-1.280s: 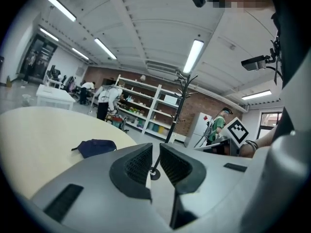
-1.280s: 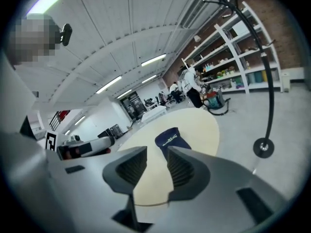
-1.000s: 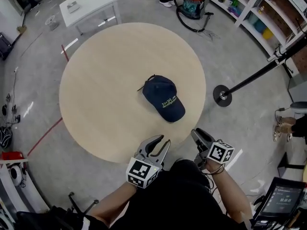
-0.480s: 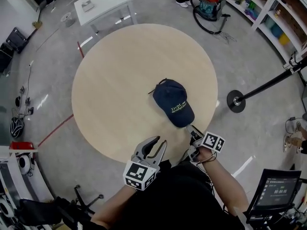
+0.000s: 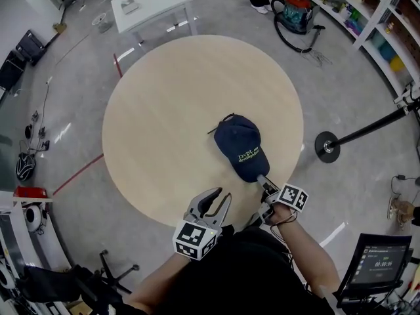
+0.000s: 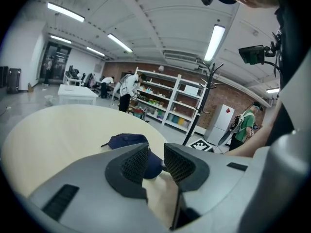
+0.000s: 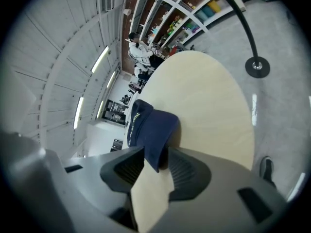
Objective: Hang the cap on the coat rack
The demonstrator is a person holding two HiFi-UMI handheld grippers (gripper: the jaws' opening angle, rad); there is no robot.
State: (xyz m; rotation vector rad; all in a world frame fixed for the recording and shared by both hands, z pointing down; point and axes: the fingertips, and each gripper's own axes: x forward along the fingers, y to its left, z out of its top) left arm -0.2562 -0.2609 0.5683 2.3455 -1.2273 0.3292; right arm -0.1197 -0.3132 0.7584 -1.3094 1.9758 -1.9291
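Navy-blue baseball cap [image 5: 241, 146] with yellow-green lettering lies crown-up on the round, pale wood tabletop [image 5: 170, 110]. It sits toward the tabletop's near-right part, with its brim pointing at the near rim and its back strap toward the tabletop's middle.

The right hand-held gripper [image 5: 264, 182] reaches in over the tabletop's near-right rim, angled downward, with its marker cube [image 5: 293, 197] just outside that rim. In the right gripper view its jaws stand apart and the tip of the cap's brim [image 7: 153, 125] lies between them. The brim is close against one pad, while a dark gap shows at the other, so the pads are not clamped on it.

The left hand-held gripper [image 5: 222, 194] hovers at the tabletop's near rim, with its own marker cube [image 5: 195, 238] off the edge above the person's dark sleeve. In the left gripper view its jaws [image 6: 156, 152] are parted by a modest gap with nothing between them. The cap [image 6: 127, 142] shows beyond them on the tabletop.

A black coat rack [image 5: 367, 128] stands on the grey floor off the tabletop's right side, its round base [image 5: 327, 146] near the rim. A small white table [image 5: 152, 4] stands beyond the tabletop's far side.
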